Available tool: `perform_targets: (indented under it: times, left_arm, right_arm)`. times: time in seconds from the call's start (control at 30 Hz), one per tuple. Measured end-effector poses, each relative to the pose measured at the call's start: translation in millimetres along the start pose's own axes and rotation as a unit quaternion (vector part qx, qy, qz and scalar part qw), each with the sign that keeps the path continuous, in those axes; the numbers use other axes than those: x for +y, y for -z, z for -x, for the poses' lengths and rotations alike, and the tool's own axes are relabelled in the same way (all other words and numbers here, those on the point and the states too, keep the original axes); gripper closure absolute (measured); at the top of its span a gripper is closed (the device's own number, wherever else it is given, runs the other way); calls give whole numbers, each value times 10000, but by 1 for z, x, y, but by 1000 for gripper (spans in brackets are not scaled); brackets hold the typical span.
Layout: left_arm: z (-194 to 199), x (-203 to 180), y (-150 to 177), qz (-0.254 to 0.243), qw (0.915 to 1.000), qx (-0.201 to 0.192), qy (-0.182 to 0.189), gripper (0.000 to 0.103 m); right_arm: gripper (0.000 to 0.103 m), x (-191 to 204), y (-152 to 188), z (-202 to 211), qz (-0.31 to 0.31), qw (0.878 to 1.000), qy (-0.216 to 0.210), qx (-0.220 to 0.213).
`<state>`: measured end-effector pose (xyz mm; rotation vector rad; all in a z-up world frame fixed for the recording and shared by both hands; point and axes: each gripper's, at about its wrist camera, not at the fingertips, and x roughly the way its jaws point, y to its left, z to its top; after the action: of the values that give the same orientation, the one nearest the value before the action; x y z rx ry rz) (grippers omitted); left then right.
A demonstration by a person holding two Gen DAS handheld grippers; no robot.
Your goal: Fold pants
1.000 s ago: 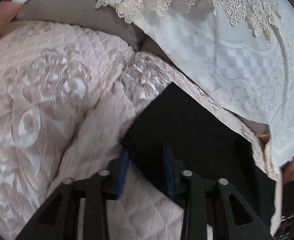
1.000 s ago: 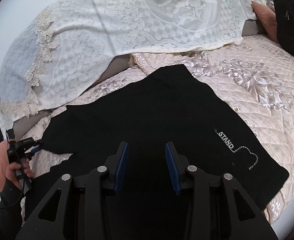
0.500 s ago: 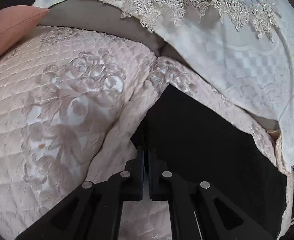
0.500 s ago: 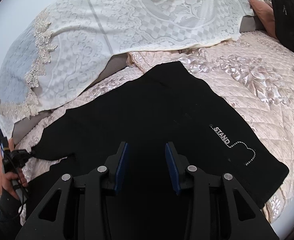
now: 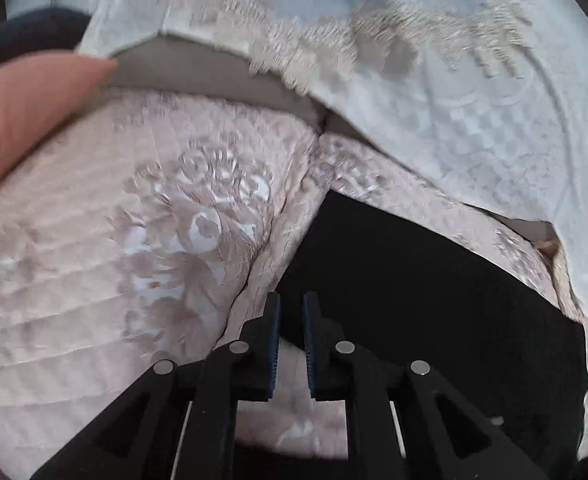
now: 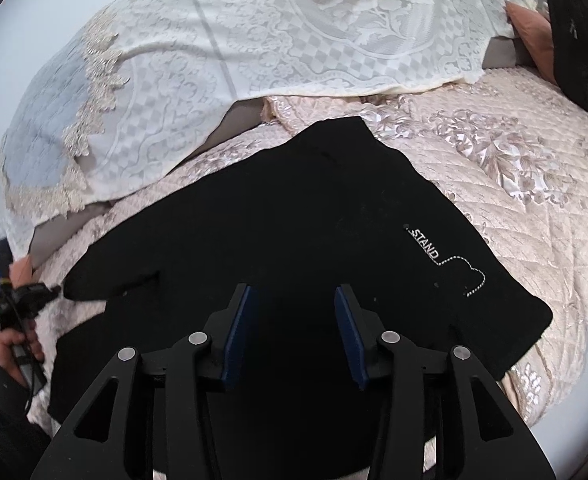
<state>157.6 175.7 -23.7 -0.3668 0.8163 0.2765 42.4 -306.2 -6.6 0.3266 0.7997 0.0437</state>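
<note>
black pants spread flat on the bed, both claws letting go

nearest us, our left claw (image 5: pixel 290 322) is opening, nothing pinched between its pads, poised over the corner of the pants (image 5: pixel 414 280). our right claw (image 6: pixel 291 320) hangs apart and widening above the pants (image 6: pixel 294 216), not touching. the pants lie on the pink quilted bedspread (image 6: pixel 514 200); beyond it, a white lace cover (image 6: pixel 294 32) drapes the pillows.
</note>
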Motion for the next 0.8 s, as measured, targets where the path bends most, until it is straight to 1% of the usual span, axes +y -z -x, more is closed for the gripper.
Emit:
perform_targets:
  times: [0.07,0.1,0.13,0.2,0.3,0.37,0.47,0.57,0.67,0.8]
  left_arm:
    - [20,-5,10,-192,9998,-51,80,88]
    - [31,-9,17,-300,9994,-86,135,85]
    - [41,-13,24,-411,9989,-123,199,81]
    - [62,-22,40,-698,9969,-186,300,76]
    - [88,-36,68,-1027,9935,-143,470,72]
    - [101,-45,85,-1211,9910,-61,560,72]
    - [119,-55,109,-1416,9874,25,700,72]
    - [132,-65,128,-1623,9836,115,782,72]
    - [142,-71,141,-1758,9812,172,779,72]
    - [148,-72,151,-1774,9803,235,840,72]
  right_arm:
    - [52,5,5,2,170,9999,16,23]
    - [50,10,9,3,309,9995,30,58]
    - [50,14,12,4,422,9991,21,91]
    - [50,21,17,6,611,9980,20,151]
    - [48,31,25,13,842,9963,22,148]
    - [45,37,30,19,964,9952,35,145]
    - [45,48,37,27,1222,9923,69,162]
    - [45,55,44,33,1349,9907,52,189]
    - [45,59,50,37,1347,9906,3,243]
    - [45,65,60,39,1460,9886,-54,370]
